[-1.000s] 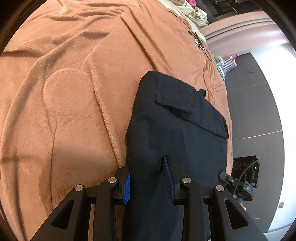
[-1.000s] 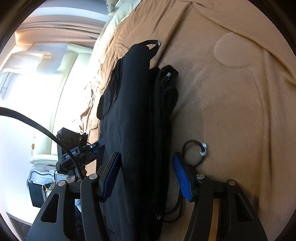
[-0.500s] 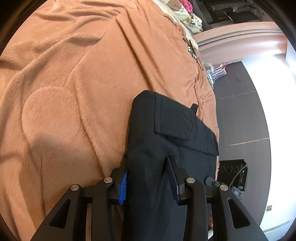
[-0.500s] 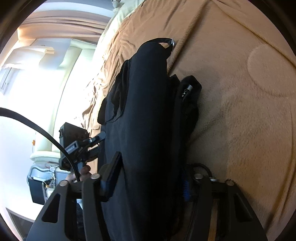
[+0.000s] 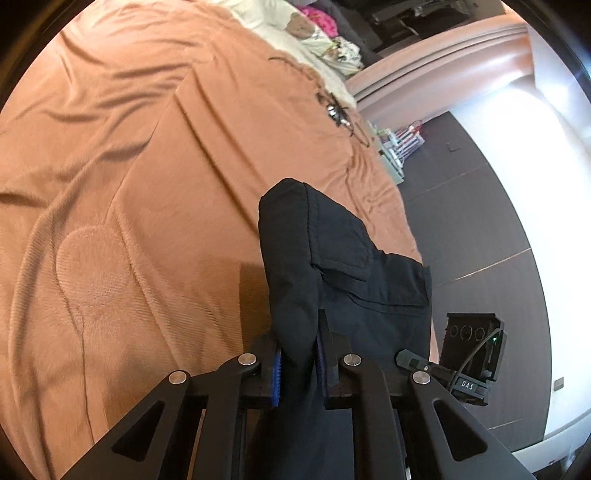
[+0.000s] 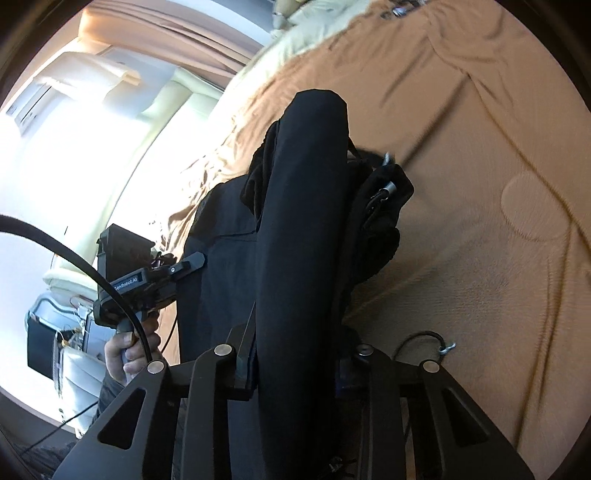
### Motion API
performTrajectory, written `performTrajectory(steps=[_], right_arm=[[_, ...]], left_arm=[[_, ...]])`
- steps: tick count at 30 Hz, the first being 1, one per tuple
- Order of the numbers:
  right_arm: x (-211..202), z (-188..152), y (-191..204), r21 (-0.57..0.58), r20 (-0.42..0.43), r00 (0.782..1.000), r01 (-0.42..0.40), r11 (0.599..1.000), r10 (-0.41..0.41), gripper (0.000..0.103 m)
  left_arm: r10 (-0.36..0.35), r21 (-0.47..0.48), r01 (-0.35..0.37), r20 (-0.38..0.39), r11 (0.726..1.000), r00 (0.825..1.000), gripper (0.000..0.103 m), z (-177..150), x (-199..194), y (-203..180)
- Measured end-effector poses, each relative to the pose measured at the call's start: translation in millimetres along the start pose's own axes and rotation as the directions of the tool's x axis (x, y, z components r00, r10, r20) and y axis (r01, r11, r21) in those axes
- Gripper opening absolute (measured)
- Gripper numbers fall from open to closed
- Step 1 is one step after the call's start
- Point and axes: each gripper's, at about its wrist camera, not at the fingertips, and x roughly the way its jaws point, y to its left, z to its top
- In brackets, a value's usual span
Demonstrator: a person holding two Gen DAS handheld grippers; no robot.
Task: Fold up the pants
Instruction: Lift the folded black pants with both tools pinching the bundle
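Note:
The black pants (image 5: 343,266) are folded into a thick bundle and held up above the brown blanket (image 5: 129,166). My left gripper (image 5: 299,363) is shut on one edge of the pants, blue pads pressing the fabric. In the right wrist view my right gripper (image 6: 295,358) is shut on the thick rolled edge of the pants (image 6: 303,206), which rises between its fingers. The waist drawcord with a metal tip (image 6: 388,188) hangs on the right side. The left gripper's body (image 6: 147,280) and the hand holding it show at the left of that view.
The brown blanket (image 6: 498,184) covers the bed, with a round quilted mark (image 5: 96,266). Pale bedding and a pink item (image 5: 317,33) lie at the far end. The bed edge and dark floor (image 5: 480,221) are to the right. A loose cord end (image 6: 443,345) lies on the blanket.
Both grippers have closed on the pants and lifted the bundle off the blanket. The right gripper, open a second ago, now clamps the rolled edge.

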Motion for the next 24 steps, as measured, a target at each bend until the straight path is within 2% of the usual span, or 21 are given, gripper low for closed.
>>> performTrajectory(steps=[12, 24], right_arm=[[-45, -40, 53, -0.129, 0.1, 0.995, 0.01, 0.992, 0.003, 0.025], [-103, -75, 108, -0.255, 0.183, 0.982, 0.013, 0.967, 0.035, 0.025]], left_arm=[[-0.034, 0.074, 0.025, 0.111, 0.997, 0.993, 0.014, -21, -57, -49], [-0.073, 0.164, 0.035, 0.229, 0.986, 0.971, 0.014, -48, -134, -95]])
